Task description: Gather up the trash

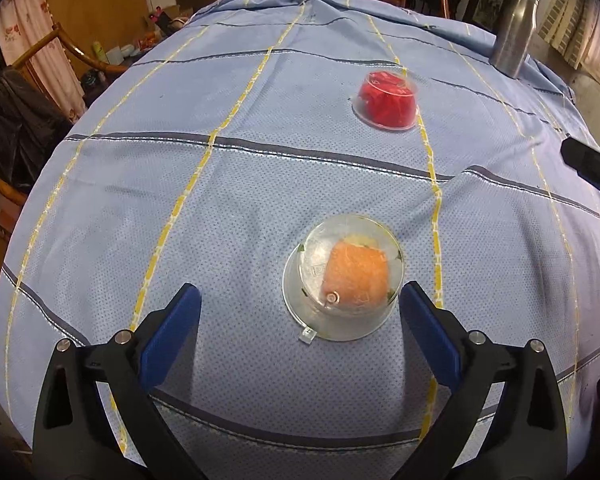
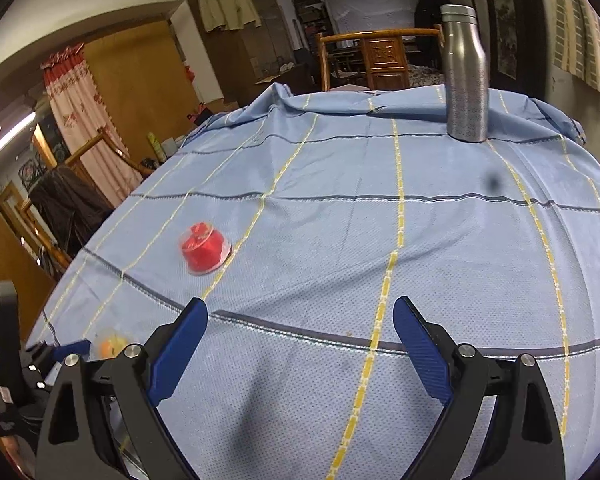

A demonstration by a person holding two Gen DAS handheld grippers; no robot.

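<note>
— Where's the left claw (image 1: 300, 304) just now?

— Low over the desk (image 1: 260, 184), fingers spread wide, nothing between the pads. The clear cup with orange inside (image 1: 342, 278) sits upside down on the blue checked cloth, just ahead of the tips and over toward the right-hand finger (image 1: 428, 328), close beside it but not gripped.

— And the right claw (image 2: 300, 312)?

— Also wide apart and empty, only bare cloth between its fingers. The orange cup (image 2: 110, 344) is off to its left, down by the other claw.

— Anything further out?

— A second upturned clear cup with red inside (image 1: 386, 98), well beyond the first. At the far edge stands a steel bottle (image 1: 516, 32), upright.
</note>
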